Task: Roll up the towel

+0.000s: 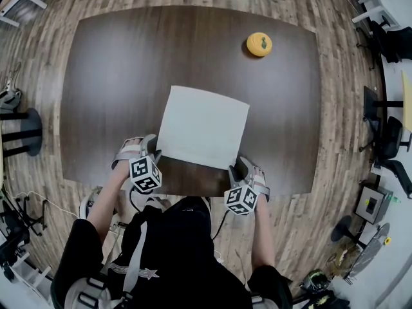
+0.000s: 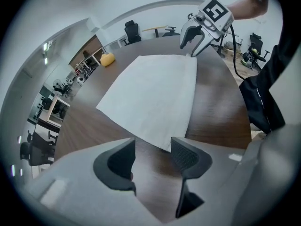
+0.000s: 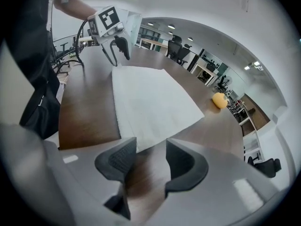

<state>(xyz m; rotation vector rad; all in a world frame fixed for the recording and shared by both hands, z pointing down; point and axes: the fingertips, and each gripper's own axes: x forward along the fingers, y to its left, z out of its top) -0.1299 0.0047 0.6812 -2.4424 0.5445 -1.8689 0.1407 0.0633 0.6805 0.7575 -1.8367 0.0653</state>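
Left gripper and right gripper fingers gape empty at the white towel's near corners; uneven pinches would probably skew the roll.

A plain white towel is lying on the dark brown, wood-grained table. A round thing is showing orange-yellow. The grey left gripper and right gripper are showing black-and-white square markers. The person is wearing a black top.

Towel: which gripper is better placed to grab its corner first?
Left gripper, narrowly: the towel's corner points straight between its open jaws. The right gripper's corner sits beside one jaw.
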